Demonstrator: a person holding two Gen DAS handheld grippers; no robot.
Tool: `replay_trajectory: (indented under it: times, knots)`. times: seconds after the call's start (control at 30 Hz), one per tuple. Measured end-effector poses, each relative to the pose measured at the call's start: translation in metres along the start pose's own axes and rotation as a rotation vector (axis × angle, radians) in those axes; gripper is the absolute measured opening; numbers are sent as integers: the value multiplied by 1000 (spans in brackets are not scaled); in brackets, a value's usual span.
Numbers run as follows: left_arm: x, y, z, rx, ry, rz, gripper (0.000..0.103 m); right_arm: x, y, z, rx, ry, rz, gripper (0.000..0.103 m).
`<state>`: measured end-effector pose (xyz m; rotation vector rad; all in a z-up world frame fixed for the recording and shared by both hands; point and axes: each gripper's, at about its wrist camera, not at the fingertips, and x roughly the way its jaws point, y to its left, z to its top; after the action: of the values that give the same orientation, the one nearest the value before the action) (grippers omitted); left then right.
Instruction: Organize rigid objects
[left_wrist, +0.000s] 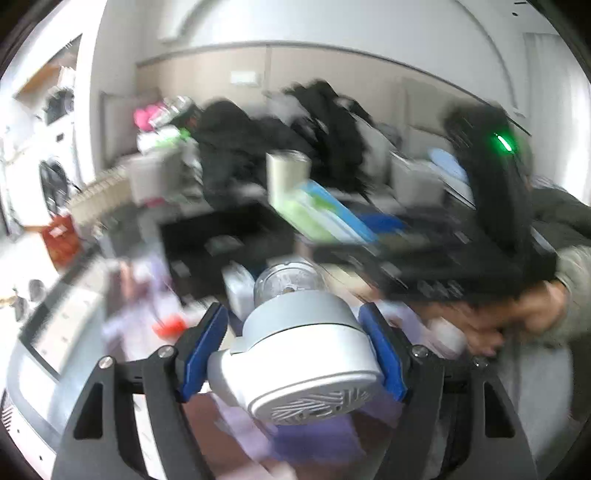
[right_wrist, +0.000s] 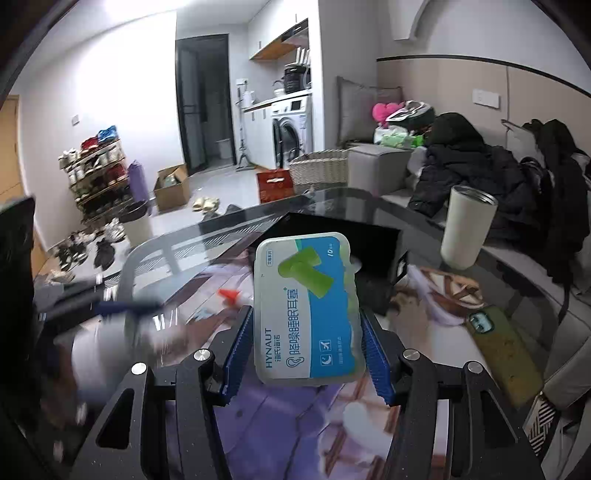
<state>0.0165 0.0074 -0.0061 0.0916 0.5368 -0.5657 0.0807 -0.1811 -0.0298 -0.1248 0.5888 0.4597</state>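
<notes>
My left gripper (left_wrist: 295, 343) is shut on a silver-grey round device (left_wrist: 306, 354) with a patterned vent face, held above the table; the left wrist view is motion-blurred. My right gripper (right_wrist: 306, 343) is shut on a clear plastic earplug box (right_wrist: 306, 306) with a blue and green label, held above the purple mat (right_wrist: 280, 417). The same box (left_wrist: 325, 214) shows blurred in the left wrist view, in front of the black box (left_wrist: 229, 240). The open black box (right_wrist: 354, 236) lies just beyond the earplug box. The left gripper (right_wrist: 92, 310) appears as a blur at the left.
A cream tumbler (right_wrist: 467, 225) stands on the glass table (right_wrist: 184, 236) at the right. A phone in a green case (right_wrist: 506, 350) lies at the right edge. A small orange-red piece (right_wrist: 229, 295) lies on the mat. Dark coats (right_wrist: 476, 177) pile on the sofa behind.
</notes>
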Motion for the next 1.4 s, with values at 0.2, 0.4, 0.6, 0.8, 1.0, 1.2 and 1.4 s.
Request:
replay_trajectory:
  times: [0.2,0.4,0.6,0.8,1.0,1.2,1.4]
  knots:
    - [-10,12,19,23,-175,93,73,-11,-3,8,-3,-116,-62,56]
    - [-12,28,45,-28,-269,171,73,-25,-1,25,3,-243,-91,56]
    - [6,45,67,-36,-309,207,73,-19,2,50,-20,-334,-119,56]
    - [35,68,88,-79,-318,240,73,8,-15,79,34,-331,-162,56]
    - [68,94,97,-145,-280,266,73,40,-25,101,49,-304,-187,56]
    - [91,110,94,-226,-212,277,73,78,-30,113,81,-206,-158,56]
    - [129,130,91,-320,-36,265,73,122,-47,112,154,-11,-107,56]
